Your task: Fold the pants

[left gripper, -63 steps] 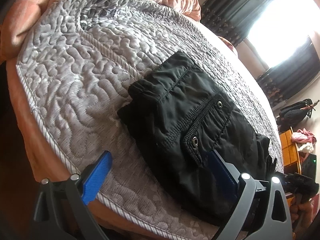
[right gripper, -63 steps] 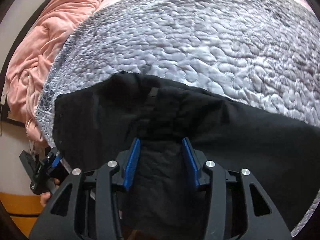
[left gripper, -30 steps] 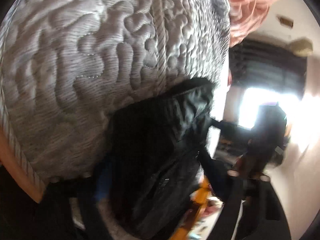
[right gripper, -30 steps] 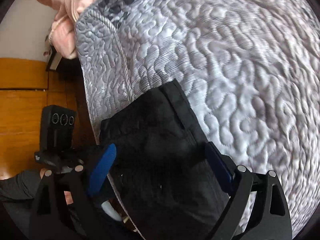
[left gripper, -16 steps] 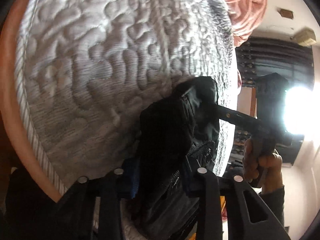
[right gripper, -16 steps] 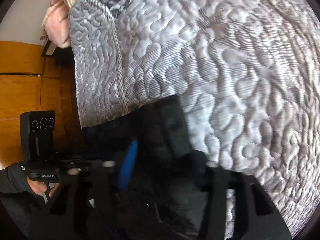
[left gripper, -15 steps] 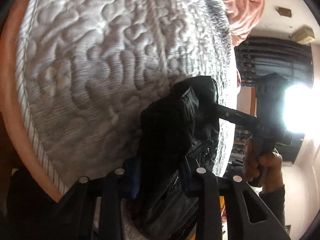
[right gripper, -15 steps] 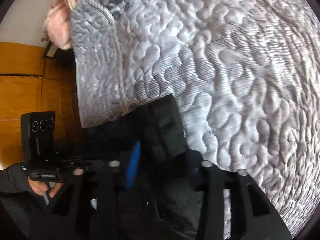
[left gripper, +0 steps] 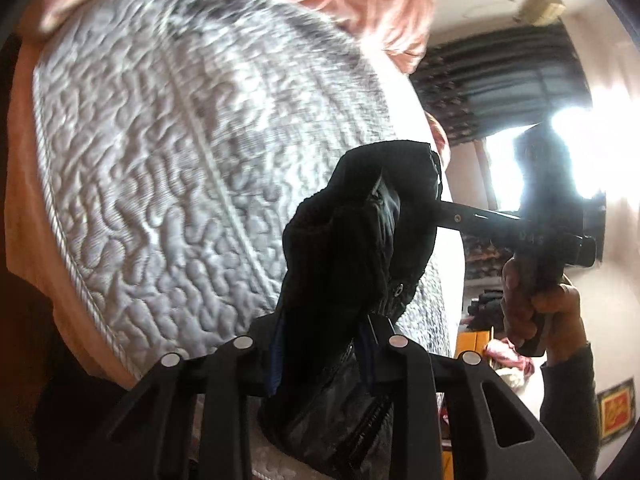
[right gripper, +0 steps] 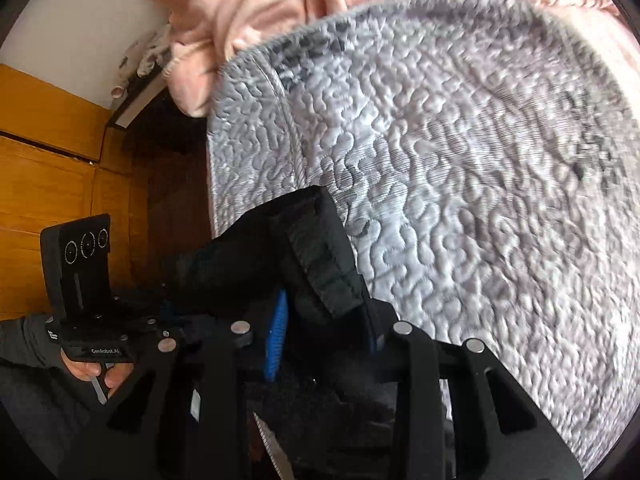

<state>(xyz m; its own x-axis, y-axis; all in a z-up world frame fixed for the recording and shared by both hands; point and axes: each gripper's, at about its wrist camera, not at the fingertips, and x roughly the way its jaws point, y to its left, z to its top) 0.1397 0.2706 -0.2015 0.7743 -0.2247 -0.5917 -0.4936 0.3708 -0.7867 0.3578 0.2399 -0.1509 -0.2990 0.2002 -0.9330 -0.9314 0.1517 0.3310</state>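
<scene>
Two grippers, left (left gripper: 324, 350) and right (right gripper: 326, 334), jaws closing, each now clamped on the folded black pants (left gripper: 360, 248). Bundle, flat a second ago, raised clear above the quilted grey mattress (right gripper: 480, 184); folding likely finished, relocation pending.

My blue ribbed rubbery pads (right gripper: 276, 344) bite matt black woven pants (right gripper: 316, 264); beneath lies a grey quilted, bumpy bedspread (right gripper: 480, 160), beside soft pink fleecy blanket (right gripper: 248, 4).

Left claw (left gripper: 324, 344) and right claw (right gripper: 326, 320) closing, both gripping cloth.
</scene>
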